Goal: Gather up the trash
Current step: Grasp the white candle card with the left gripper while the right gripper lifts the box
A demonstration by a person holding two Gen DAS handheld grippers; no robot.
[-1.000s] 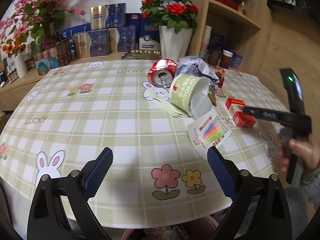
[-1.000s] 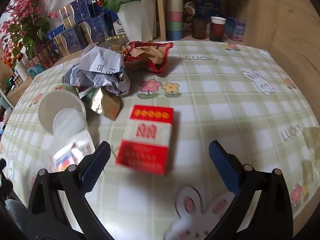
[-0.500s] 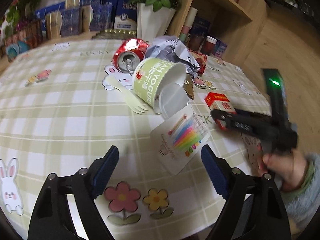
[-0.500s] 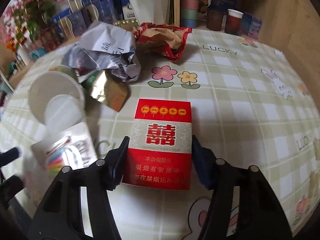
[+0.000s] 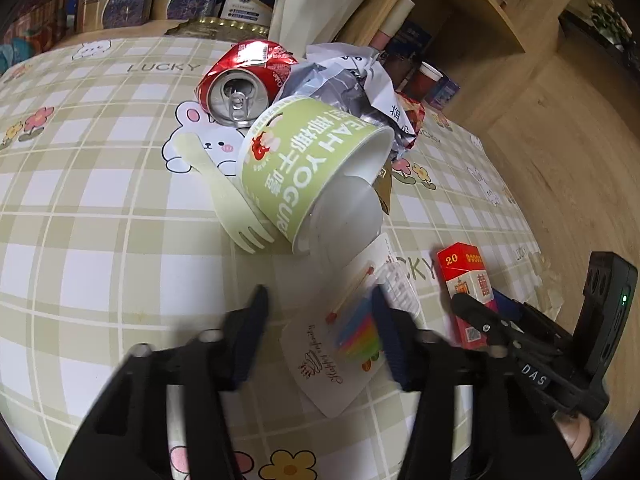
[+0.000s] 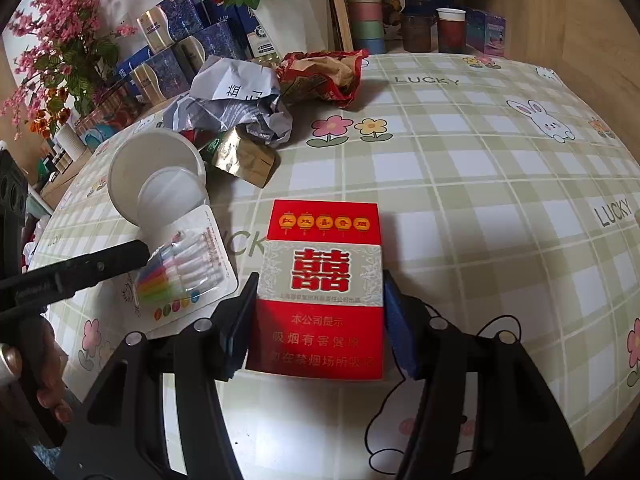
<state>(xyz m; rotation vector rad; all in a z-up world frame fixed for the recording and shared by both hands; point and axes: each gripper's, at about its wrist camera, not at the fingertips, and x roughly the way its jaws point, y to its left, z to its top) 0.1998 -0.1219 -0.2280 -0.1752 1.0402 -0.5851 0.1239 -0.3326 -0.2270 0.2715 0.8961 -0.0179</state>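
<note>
While the right gripper [image 6: 316, 312] clamps the red cigarette pack [image 6: 322, 288] flat on the checked worktop [image 6: 480, 184], the left gripper [image 5: 316, 320] is closing over the candle card [image 5: 344, 344]. Its right pad overlaps the card; contact cannot be confirmed.

Checked tablecloth [image 6: 480, 168], white flower vase [image 6: 296, 12], blue boxes [image 6: 188, 40], wooden shelf [image 5: 460, 12].
</note>
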